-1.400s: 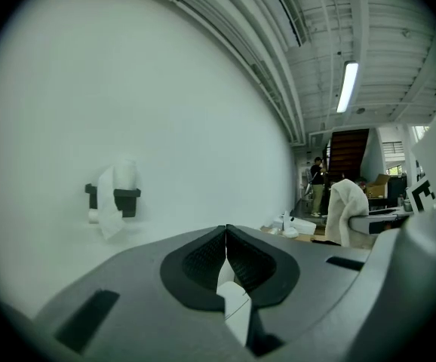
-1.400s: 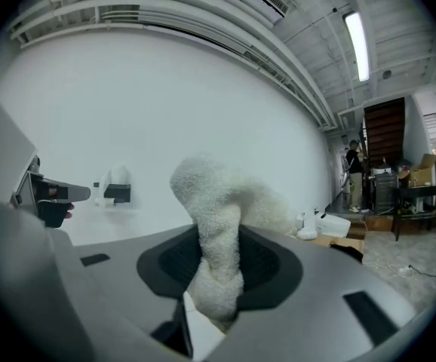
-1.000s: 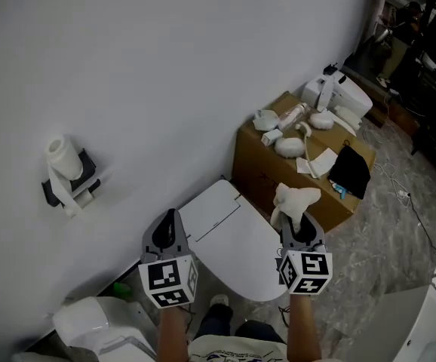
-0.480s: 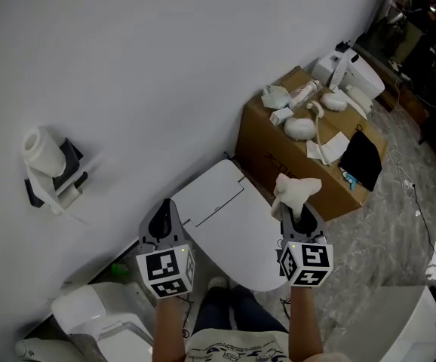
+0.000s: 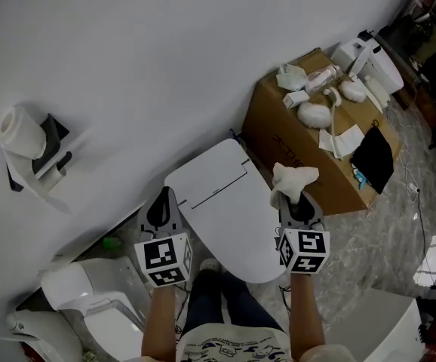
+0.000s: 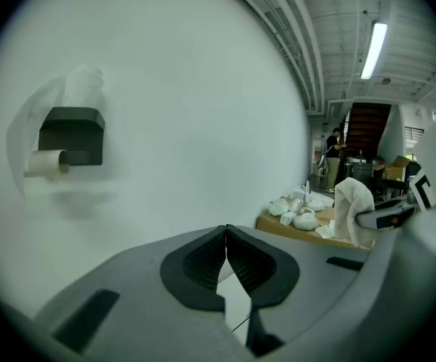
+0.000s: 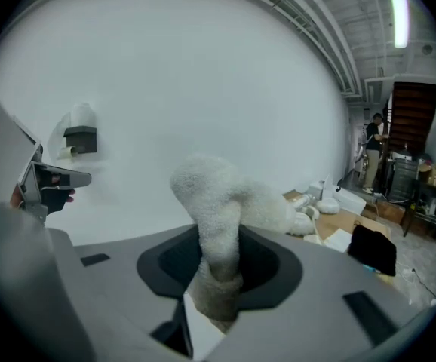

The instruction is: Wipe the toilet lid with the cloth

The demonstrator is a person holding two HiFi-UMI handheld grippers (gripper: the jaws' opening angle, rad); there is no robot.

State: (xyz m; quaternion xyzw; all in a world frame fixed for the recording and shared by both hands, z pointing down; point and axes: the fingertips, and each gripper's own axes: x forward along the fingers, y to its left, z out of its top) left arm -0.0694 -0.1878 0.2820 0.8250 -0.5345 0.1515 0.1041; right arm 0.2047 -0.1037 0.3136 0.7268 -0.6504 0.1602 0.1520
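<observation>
Cloth [image 5: 293,179] is pinched tight in the right gripper [image 5: 299,202], up by the closed toilet lid's [image 5: 222,213] right edge; left gripper [image 5: 164,202] jaws together on nothing; looks like pre-wipe to me, next move needs the cloth lowered flat onto the lid.

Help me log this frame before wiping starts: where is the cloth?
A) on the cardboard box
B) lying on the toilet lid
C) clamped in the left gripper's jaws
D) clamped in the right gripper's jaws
D: the cloth is pinched between the jaws of the right gripper, while those of the left gripper meet on nothing.
</observation>
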